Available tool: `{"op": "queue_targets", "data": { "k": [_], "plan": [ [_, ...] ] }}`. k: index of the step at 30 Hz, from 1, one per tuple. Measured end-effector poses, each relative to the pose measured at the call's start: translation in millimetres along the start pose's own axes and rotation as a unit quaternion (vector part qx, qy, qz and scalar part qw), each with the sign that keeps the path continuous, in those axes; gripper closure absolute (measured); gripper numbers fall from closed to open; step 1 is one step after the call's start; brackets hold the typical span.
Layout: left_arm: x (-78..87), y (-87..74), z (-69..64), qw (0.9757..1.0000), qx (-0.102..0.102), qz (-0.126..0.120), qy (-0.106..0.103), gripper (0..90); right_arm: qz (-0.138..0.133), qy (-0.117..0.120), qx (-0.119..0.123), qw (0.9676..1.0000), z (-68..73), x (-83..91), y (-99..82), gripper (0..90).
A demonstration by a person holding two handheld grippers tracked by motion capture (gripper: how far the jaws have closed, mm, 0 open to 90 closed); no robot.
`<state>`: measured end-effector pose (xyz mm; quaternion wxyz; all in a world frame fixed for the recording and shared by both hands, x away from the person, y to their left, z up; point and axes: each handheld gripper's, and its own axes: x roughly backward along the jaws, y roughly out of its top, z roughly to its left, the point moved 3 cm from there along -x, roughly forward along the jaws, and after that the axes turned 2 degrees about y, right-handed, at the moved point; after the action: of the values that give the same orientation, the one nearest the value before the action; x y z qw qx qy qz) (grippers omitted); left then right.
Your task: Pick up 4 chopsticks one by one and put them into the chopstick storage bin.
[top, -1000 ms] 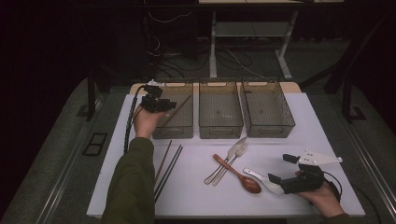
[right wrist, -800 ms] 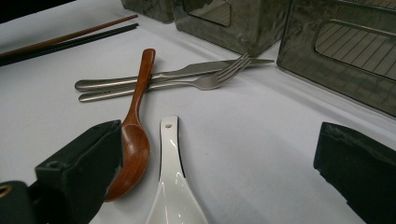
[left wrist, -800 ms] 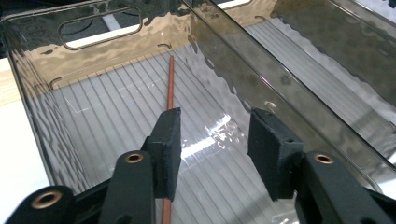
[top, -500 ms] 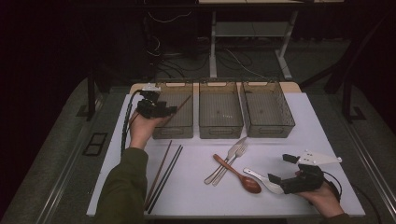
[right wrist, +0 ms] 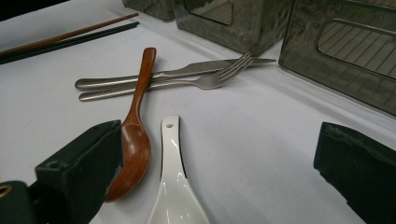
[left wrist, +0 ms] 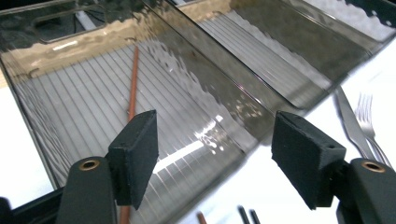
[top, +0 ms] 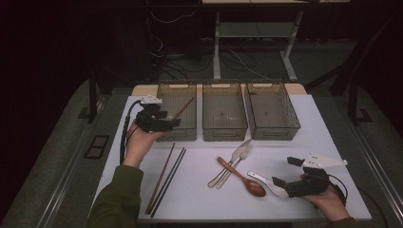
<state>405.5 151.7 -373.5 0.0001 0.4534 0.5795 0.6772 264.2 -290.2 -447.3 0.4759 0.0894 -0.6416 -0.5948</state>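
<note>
Left gripper point(top: 159, 121) hovered at the near edge of the left bin point(left wrist: 70, 100), fingers point(left wrist: 137, 151) just parted, released, nothing between. One brown chopstick point(left wrist: 133, 77) lay inside that bin. Right gripper point(top: 293, 176) rested on the counter point(top: 285, 142), fingers spread wide, empty, beside the white spoon point(right wrist: 173, 182).

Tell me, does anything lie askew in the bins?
Yes: the brown chopstick in the left bin lies slanted, one end leaning up toward the bin's far right corner. The other two bins look empty.
</note>
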Motion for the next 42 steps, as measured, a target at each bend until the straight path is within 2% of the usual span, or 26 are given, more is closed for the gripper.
{"op": "queue_targets", "data": {
  "k": [10,18,21,25,29,33,35,37,42],
  "plan": [
    [12.9,-26.5,-21.0,0.9998,-0.014,0.001,-0.011,28.6,-0.001,0.001,0.005,1.0,0.7,-1.3,0.4,1.3],
    [18.0,-52.8,-31.7,0.9998,-0.011,0.0,-0.018,28.5,0.002,0.013,0.019,0.9997,-3.3,-7.3,5.3,1.3],
    [19.9,-63.5,-35.3,0.9998,-0.01,-0.002,-0.019,28.5,0.012,0.019,0.026,0.9994,-2.2,-10.7,4.0,1.3],
    [21.0,-80.1,-39.6,0.9998,-0.008,-0.002,-0.016,28.6,0.015,0.022,0.02,0.9994,-1.0,-12.1,2.2,1.3],
    [25.5,-96.0,-42.7,0.9998,-0.016,0.009,-0.004,29.1,0.014,0.024,0.016,0.9995,0.8,-12.0,1.4,1.3],
    [33.9,-108.2,-43.9,0.9999,-0.013,0.007,0.004,32.9,0.013,0.023,0.016,0.9995,0.9,-11.2,1.1,1.3],
    [37.7,-114.1,-44.0,0.9997,-0.016,0.013,0.011,39.9,0.014,0.021,0.015,0.9996,1.1,-10.8,1.0,1.3],
    [40.0,-120.1,-44.1,0.9995,-0.019,0.021,0.016,42.5,0.013,0.021,0.015,0.9996,1.2,-10.8,0.9,1.3],
    [44.7,-134.9,-45.7,0.9993,0.002,0.036,0.013,54.9,0.014,0.02,0.014,0.9996,0.8,-10.3,0.7,1.3]
  ]
}}
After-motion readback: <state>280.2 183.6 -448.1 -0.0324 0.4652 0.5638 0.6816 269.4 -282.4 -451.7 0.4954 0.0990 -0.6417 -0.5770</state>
